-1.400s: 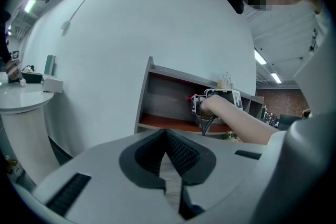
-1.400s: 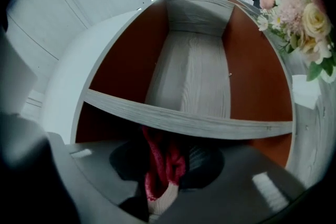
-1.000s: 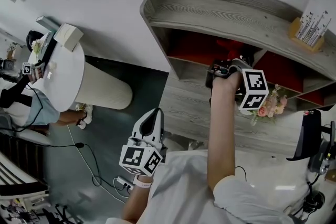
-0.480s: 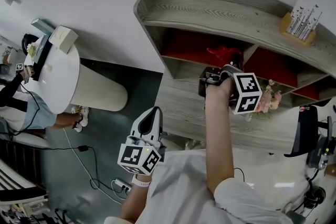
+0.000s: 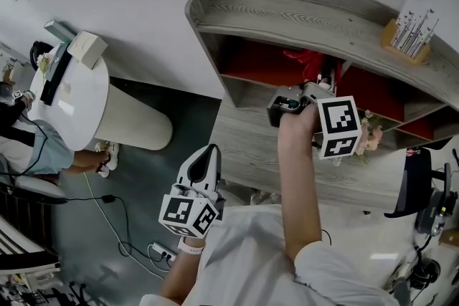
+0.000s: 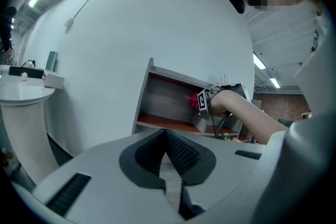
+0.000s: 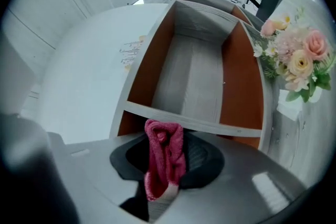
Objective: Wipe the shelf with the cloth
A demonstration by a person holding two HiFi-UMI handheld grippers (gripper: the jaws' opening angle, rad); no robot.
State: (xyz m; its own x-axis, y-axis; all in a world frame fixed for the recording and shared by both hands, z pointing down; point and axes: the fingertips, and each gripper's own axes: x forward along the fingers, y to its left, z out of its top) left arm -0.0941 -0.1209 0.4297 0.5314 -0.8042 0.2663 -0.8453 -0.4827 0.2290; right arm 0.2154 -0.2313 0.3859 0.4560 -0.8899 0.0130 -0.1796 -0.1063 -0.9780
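- Right gripper (image 7: 166, 140): jaws pinched tight on the cloth (image 7: 165, 157). The cloth is red terry, bunched into a fold that stands up out of the dark pads.
- The cloth sits at the front edge of the shelf (image 7: 195, 77), at the mouth of a compartment with orange-red side walls and grey wood-grain boards. Whether it touches the board cannot be told.
- Head view: the right gripper (image 5: 315, 86) is raised to the upper row of compartments of the shelf (image 5: 301, 11). The cloth (image 5: 304, 58) shows red just inside the opening, beside an upright divider.
- Left gripper (image 6: 166, 136): jaws closed together, nothing between them.
- The left gripper (image 5: 207, 163) hangs low, well below and left of the shelf, tips pointing toward it.
- Flowers (image 7: 295, 56): a pink and cream bunch just right of the shelf compartment.
- Small wooden holder (image 5: 412, 34) on the shelf's top board, right end.
- Round white table (image 5: 79, 100) well left of the shelf.
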